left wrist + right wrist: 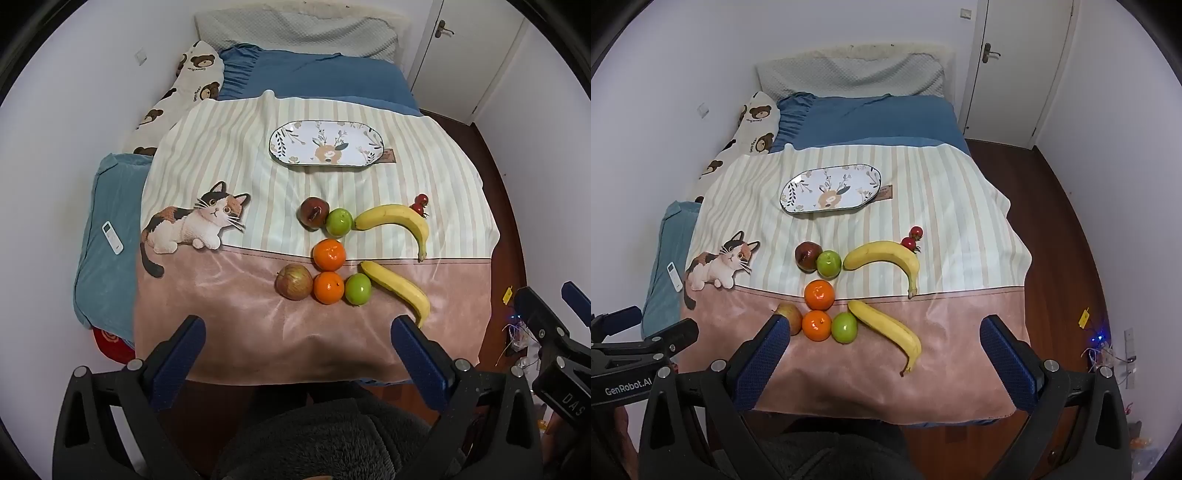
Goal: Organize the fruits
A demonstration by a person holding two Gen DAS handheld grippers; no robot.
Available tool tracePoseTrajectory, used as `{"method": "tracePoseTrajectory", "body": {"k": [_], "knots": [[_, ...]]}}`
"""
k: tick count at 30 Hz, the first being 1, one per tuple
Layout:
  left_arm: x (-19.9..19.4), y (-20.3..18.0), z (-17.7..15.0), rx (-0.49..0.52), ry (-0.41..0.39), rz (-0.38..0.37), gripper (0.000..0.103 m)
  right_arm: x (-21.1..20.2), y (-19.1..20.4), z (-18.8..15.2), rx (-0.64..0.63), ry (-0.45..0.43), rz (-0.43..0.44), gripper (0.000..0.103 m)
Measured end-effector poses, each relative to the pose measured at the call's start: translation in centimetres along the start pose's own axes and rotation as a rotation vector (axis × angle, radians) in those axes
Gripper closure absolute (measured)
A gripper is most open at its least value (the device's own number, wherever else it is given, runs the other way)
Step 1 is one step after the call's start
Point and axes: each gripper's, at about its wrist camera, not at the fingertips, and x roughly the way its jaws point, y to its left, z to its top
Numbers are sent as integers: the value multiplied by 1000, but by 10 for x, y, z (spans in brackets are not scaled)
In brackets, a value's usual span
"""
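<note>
Blue pads line both tools. The left hand-held gripper (297, 354) stands wide open, holds nothing and touches nothing; it hangs over the near pink edge of the blanket (229, 306) on the bed. The right hand-held gripper (886, 354) is also spread fully and empty. From its camera, the fruits lie near 12 o'clock: two bananas (886, 326), two oranges (817, 325), two green apples (844, 328), a red apple (789, 315) half hidden behind the left finger, a dark red fruit (807, 255), and small red tomatoes (912, 238) at 1 o'clock. The oval flowered plate (830, 189) lies farther, at 11 o'clock, with nothing in it.
</note>
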Motion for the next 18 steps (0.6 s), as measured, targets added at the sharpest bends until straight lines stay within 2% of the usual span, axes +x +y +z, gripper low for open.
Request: {"method": "tracePoseTrajectory", "body": {"k": [18], "knots": [[1, 0, 1, 0, -15, 10, 0, -4, 2, 4, -2, 2, 5, 0]]}}
